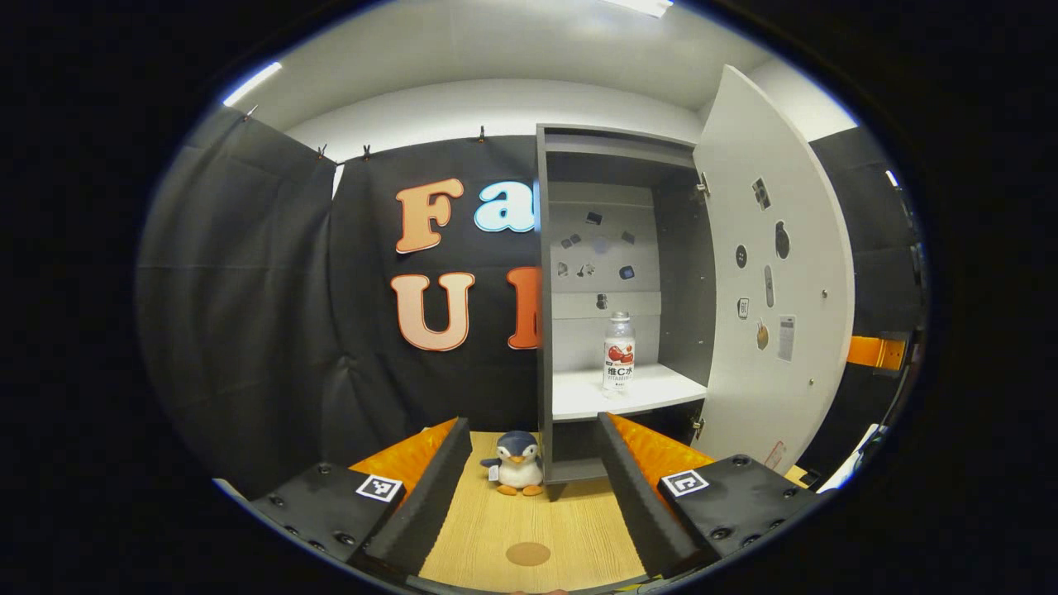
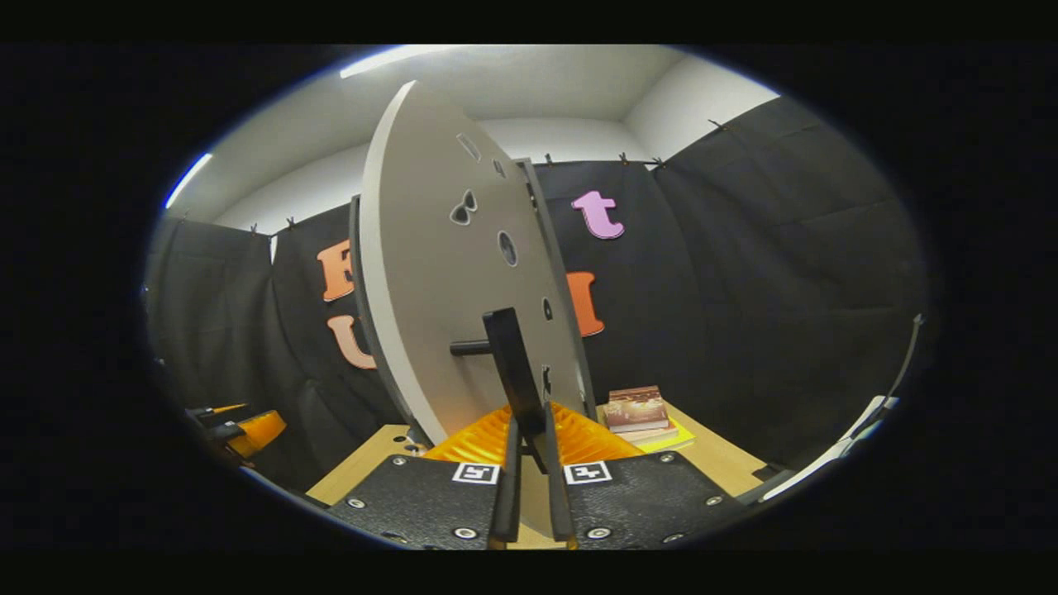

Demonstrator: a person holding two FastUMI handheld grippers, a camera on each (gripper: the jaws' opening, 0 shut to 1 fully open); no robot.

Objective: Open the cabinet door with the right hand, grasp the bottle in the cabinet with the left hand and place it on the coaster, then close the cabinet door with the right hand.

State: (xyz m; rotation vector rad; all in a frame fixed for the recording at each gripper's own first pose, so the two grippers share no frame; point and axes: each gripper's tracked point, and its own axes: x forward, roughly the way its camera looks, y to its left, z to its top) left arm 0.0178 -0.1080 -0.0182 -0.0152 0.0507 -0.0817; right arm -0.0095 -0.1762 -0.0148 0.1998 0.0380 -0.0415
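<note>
The grey cabinet stands with its door swung wide to the right. A clear bottle with a red-and-white label stands upright on the white shelf inside. A round brown coaster lies on the wooden table close in front of my left gripper, which is open and well short of the bottle. In the right gripper view, my right gripper is shut on the dark door handle of the door, seen nearly edge-on.
A small penguin plush sits on the table at the cabinet's left foot. A stack of books lies on the table right of the door. Black cloth walls close the booth all round.
</note>
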